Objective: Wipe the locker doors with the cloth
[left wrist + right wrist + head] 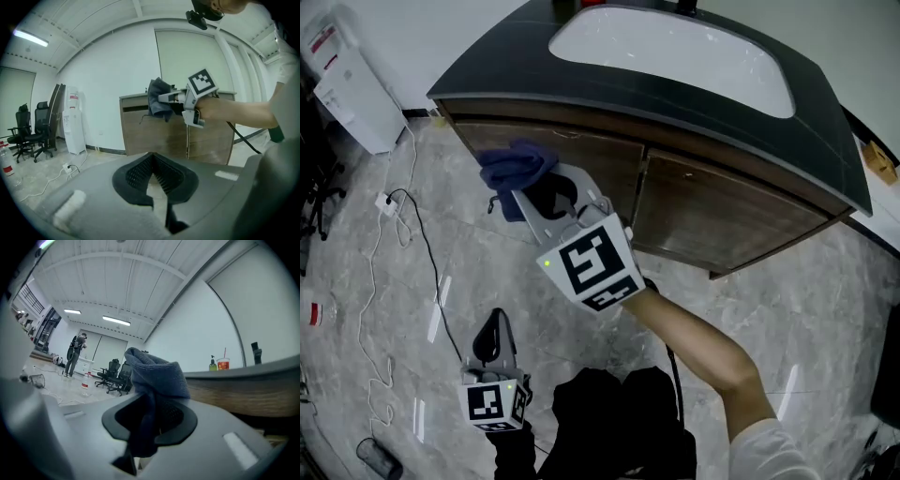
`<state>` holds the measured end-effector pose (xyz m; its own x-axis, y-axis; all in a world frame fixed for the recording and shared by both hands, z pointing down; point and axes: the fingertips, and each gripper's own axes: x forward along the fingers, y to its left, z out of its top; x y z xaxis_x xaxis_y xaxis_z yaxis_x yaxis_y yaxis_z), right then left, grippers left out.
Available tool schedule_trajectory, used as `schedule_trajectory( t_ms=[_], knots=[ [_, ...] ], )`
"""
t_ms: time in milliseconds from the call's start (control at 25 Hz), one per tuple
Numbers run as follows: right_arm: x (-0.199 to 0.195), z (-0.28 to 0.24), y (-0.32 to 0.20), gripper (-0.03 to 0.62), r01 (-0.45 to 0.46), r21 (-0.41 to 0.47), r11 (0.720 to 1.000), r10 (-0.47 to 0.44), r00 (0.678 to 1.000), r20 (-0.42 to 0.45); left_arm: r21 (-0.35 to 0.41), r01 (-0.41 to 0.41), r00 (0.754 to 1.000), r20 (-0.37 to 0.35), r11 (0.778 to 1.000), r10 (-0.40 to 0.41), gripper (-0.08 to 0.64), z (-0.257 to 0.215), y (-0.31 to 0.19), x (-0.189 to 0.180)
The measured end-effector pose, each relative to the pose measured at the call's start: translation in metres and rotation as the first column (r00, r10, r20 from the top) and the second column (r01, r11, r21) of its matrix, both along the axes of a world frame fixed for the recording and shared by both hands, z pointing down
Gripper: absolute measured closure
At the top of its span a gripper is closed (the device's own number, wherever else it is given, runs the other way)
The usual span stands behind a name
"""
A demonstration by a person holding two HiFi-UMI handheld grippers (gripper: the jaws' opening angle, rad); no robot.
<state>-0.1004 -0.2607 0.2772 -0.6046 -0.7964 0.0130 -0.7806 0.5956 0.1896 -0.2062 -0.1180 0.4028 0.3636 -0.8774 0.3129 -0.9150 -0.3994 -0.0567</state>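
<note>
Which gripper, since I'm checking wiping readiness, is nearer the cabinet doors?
Right. The right gripper, clamping the blue cloth, is up by the cabinet doors; the left gripper hangs low, farther back from them.

Floor [384,309]: grey marbled tile, glossy. Far side: dark countertop [825,141] with an inset white basin [675,52]. Far left: white water dispenser [352,89] against a white wall [108,89]. A white power strip [387,203] with cables lies on the floor near it. Black office chairs [28,129] stand left of the dispenser. Ceiling strip lights [115,320] are lit.

Open floor [769,309] before locker doors [712,214]
</note>
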Motion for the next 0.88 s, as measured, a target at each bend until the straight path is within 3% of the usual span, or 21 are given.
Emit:
schedule_trajectory(
  t_ms=[240, 440, 600, 760, 880],
  knots=[
    [0.043, -0.062, 0.07, 0.52, -0.103, -0.096, 0.99, 0.105, 0.994, 0.017, -0.026, -0.082, 0.996, -0.018, 0.996, 0.082, 0.558, -0.122, 0.003, 0.026],
    [0.075, -0.136, 0.113, 0.52, -0.212, -0.199, 0.957, 0.229, 0.971, 0.066, -0.047, -0.16, 0.985, -0.064, 0.986, 0.157, 0.558, -0.226, -0.002, 0.045],
    [0.112, -0.194, 0.145, 0.52, -0.309, -0.246, 0.919, 0.345, 0.932, 0.115, -0.023, -0.222, 0.972, -0.089, 0.975, 0.219, 0.558, -0.301, -0.003, 0.064],
    [0.149, -0.251, 0.186, 0.52, -0.415, -0.226, 0.881, 0.446, 0.888, 0.108, 0.016, -0.278, 0.956, -0.095, 0.96, 0.278, 0.558, -0.37, 0.007, 0.082],
    [0.163, -0.298, 0.213, 0.52, -0.469, -0.225, 0.854, 0.502, 0.856, 0.121, 0.052, -0.346, 0.93, -0.114, 0.937, 0.35, 0.558, -0.421, 0.022, 0.097]
  ],
)
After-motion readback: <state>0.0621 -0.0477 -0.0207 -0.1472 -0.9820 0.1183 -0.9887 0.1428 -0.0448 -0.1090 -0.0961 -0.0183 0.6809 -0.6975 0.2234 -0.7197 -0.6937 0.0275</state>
